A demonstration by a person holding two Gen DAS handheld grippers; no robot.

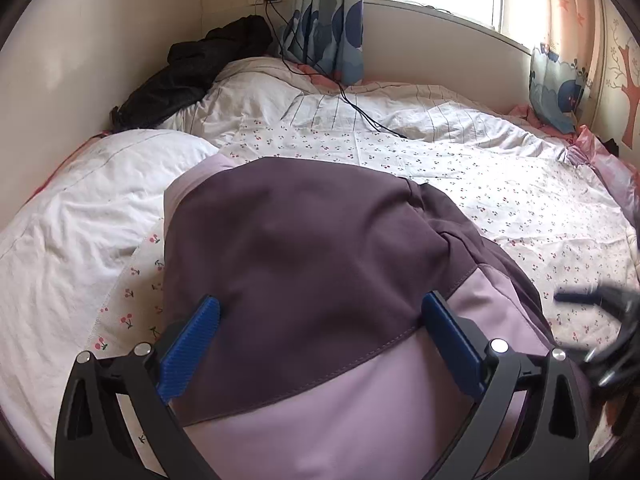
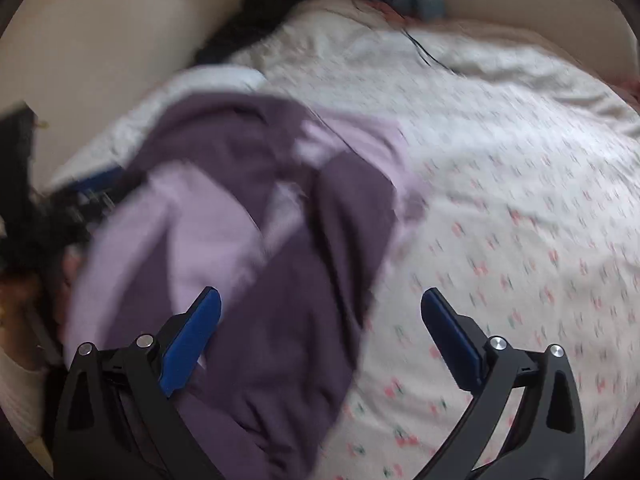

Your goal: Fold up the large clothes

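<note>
The purple jacket [image 1: 304, 248] lies on the bed [image 1: 500, 200], spread over the cherry-print sheet, and everything here is placed off that jacket. The left gripper [image 1: 320, 320] hovers right over its near part — fingers wide apart, blue pads [image 1: 192, 344] on either side of the dark purple panel, nothing pinched between them, with the lighter lilac panel filling the space below. Whether the pads touch the cloth is hard to tell. Off the jacket's right edge, a blurred dark shape that looks like the other tool shows low at the frame's rim. Over to the right wrist view, and it is heavily smeared: the right gripper [image 2: 320, 320] also stands wide apart, one blue finger [image 2: 192, 340] above the jacket's [image 2: 240, 220] dark cloth, the other above bare sheet just beside the jacket's edge — it grips nothing. From this side the jacket looks rumpled, dark and lilac panels overlapping in loose folds. Beyond the jacket's far side sits a white pillow [image 1: 92, 200], farther back a heap of black clothing [image 1: 192, 68] against the wall, and a black cable [image 1: 352, 104] trails across the quilt toward the curtain [image 1: 328, 24] by the window.
</note>
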